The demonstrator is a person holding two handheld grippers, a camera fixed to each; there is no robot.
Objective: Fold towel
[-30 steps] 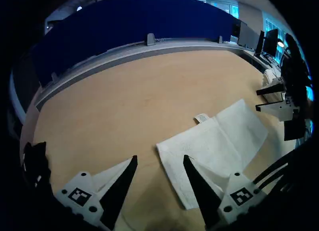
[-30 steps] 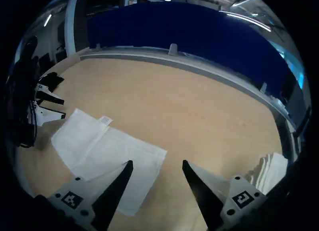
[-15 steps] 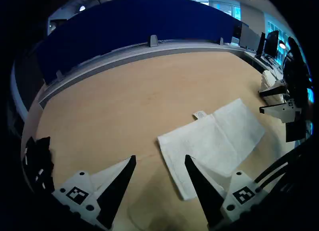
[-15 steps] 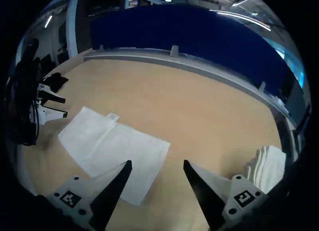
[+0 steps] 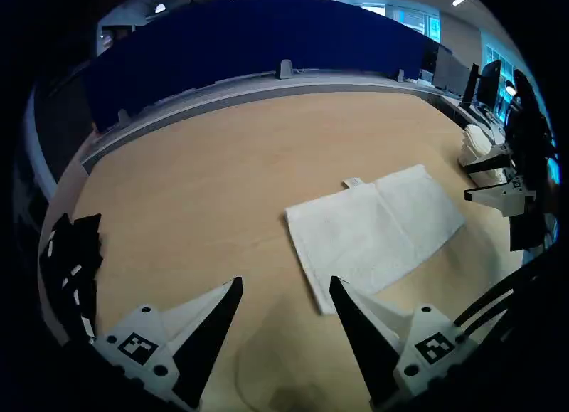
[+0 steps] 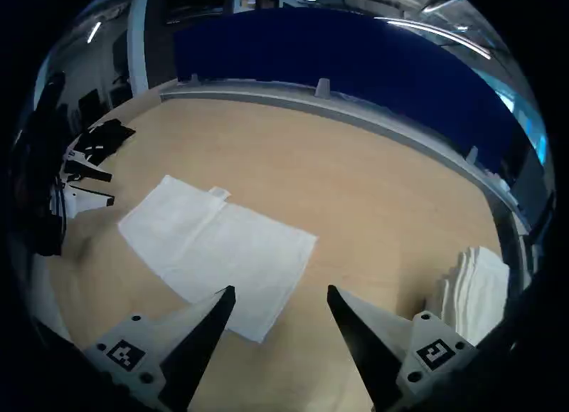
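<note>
1. Towel [image 5: 373, 230], white, lies flat on the wooden desk [image 5: 213, 163] with a fold line across it; a small tag [image 5: 351, 182] pokes out from its far edge.
2. Left gripper [image 5: 285, 282] hangs over the desk, its two fingers spread apart with nothing between them (the towel's near corner lies just ahead of the finger on the right of its view).
3. Right gripper [image 6: 279, 291] is spread just as wide and holds nothing; the towel's near edge lies just beyond the finger on the left of its view.
4. Stack of folded white towels [image 6: 476, 291] sits toward the desk's right side, well apart from the flat towel.
5. Blue partition [image 5: 249, 42] runs along the desk's far edge.
</note>
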